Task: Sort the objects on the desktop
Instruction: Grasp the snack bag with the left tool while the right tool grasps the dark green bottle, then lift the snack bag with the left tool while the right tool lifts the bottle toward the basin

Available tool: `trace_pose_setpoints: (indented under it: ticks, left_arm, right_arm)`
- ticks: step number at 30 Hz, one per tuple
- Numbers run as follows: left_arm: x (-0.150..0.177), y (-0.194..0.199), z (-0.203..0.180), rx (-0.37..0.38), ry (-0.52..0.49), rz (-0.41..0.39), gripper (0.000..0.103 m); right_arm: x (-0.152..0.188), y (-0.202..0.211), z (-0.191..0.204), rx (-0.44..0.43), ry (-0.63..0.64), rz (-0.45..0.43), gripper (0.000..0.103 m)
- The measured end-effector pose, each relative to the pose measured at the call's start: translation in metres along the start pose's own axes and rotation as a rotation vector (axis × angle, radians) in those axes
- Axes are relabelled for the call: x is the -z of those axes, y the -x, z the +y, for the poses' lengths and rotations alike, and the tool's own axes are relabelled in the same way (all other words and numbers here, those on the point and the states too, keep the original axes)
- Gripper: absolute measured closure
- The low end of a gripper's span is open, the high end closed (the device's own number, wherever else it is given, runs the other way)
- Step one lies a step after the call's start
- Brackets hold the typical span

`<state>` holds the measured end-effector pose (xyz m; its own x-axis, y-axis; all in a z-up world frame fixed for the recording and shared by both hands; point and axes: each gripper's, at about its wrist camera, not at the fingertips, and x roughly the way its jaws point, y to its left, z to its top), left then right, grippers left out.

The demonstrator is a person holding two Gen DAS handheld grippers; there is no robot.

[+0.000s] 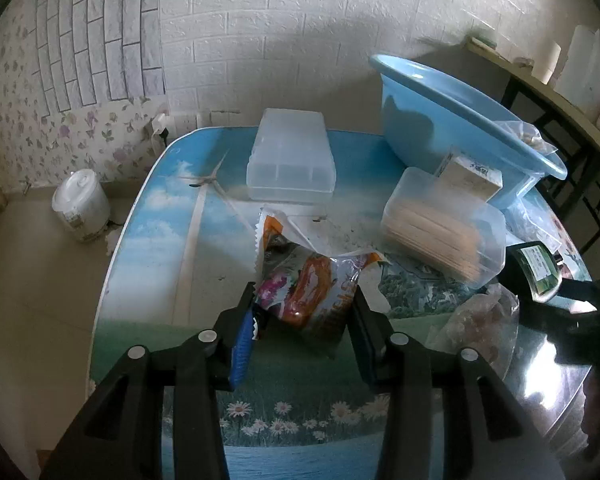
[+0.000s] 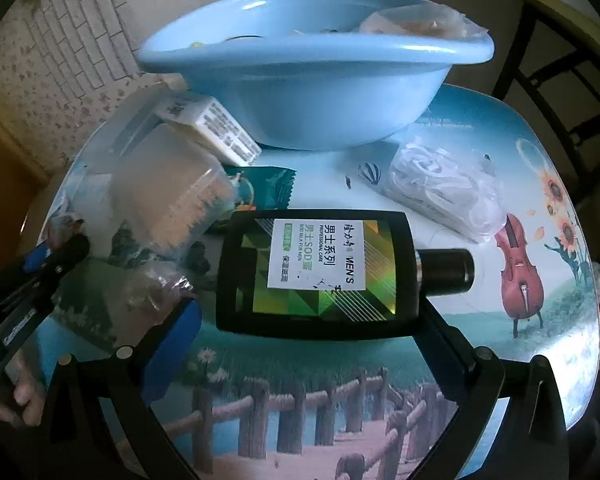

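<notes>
Filling the room, picture-printed table (image 2: 540, 152)

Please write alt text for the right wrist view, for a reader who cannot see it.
The open right tool frames a black lotion bottle lying flat on a picture-printed table, cap to the right. Behind it stands a blue basin.

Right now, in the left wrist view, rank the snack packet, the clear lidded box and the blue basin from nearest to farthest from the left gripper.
1. Snack packet: between the left gripper's fingers.
2. Clear lidded box: straight ahead, mid-table.
3. Blue basin: far right, at the back.
</notes>
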<state>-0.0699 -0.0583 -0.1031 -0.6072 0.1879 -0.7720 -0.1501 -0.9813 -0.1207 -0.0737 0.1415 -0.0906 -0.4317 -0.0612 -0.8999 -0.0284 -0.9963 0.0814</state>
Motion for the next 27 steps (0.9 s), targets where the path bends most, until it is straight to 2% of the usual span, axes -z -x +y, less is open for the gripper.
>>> trace_pose_setpoints:
  ticks: [4, 7, 18, 20, 22, 24, 27]
  left_arm:
    - [0.0, 0.0, 0.0, 0.002, 0.005, 0.0, 0.06]
    - [-0.001, -0.001, 0.001, 0.0, 0.004, 0.002, 0.06]
    - [0.004, 0.005, 0.001, -0.011, 0.024, 0.008, 0.059]
    - [0.006, 0.008, 0.001, -0.015, 0.031, 0.009, 0.056]
    - [0.007, 0.008, -0.001, -0.013, 0.032, 0.012, 0.041]
    - [0.006, 0.007, -0.002, -0.035, 0.019, 0.012, 0.03]
    - [0.002, 0.003, 0.002, -0.066, 0.03, 0.005, 0.027]
  right_arm:
    - [-0.004, -0.003, -0.007, 0.016, -0.009, -0.028, 0.001]
    - [-0.003, 0.0, -0.01, 0.024, 0.026, -0.055, 0.015]
    - [0.018, 0.012, -0.035, -0.048, 0.152, -0.069, 0.015]
    - [0.022, 0.015, -0.042, -0.058, 0.164, -0.06, 0.015]
    - [0.019, 0.016, -0.047, -0.062, 0.165, -0.057, 0.014]
    - [0.019, 0.015, -0.052, -0.07, 0.162, -0.067, 0.014]
    - [0.012, 0.011, -0.047, -0.069, 0.158, -0.078, 0.012]
